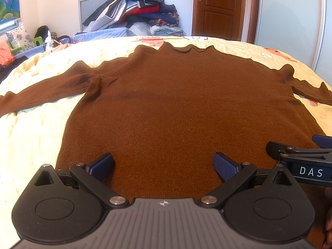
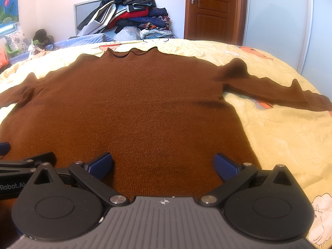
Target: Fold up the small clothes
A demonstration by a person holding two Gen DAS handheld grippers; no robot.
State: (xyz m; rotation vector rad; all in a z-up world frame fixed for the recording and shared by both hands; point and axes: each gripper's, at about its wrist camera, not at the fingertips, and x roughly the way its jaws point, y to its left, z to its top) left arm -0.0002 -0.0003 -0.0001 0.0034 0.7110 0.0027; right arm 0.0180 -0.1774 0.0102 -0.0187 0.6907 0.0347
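**One brown sweater spread flat, two grippers poised at its hem**

One brown sweater [image 1: 176, 103] lay face-up on the bed [image 1: 31, 137], its collar at the far end and its two sleeves stretched out to either side. The landmark is that sweater. Two grippers hovered over its near hem: the left gripper [image 1: 164, 166] above the hem's left half, the right gripper [image 2: 164, 166] above the right half, just beside each other. Each had its two blue-padded fingers [image 1: 102, 166] spread wide apart, holding nothing, with only knit fabric between them. Beyond the collar, past the bed's far edge, stood one heap of clothes [image 1: 137, 6] against the wall. To the right of the collar was one wooden door [image 1: 217, 8]. Nothing lay on top of the sweater.
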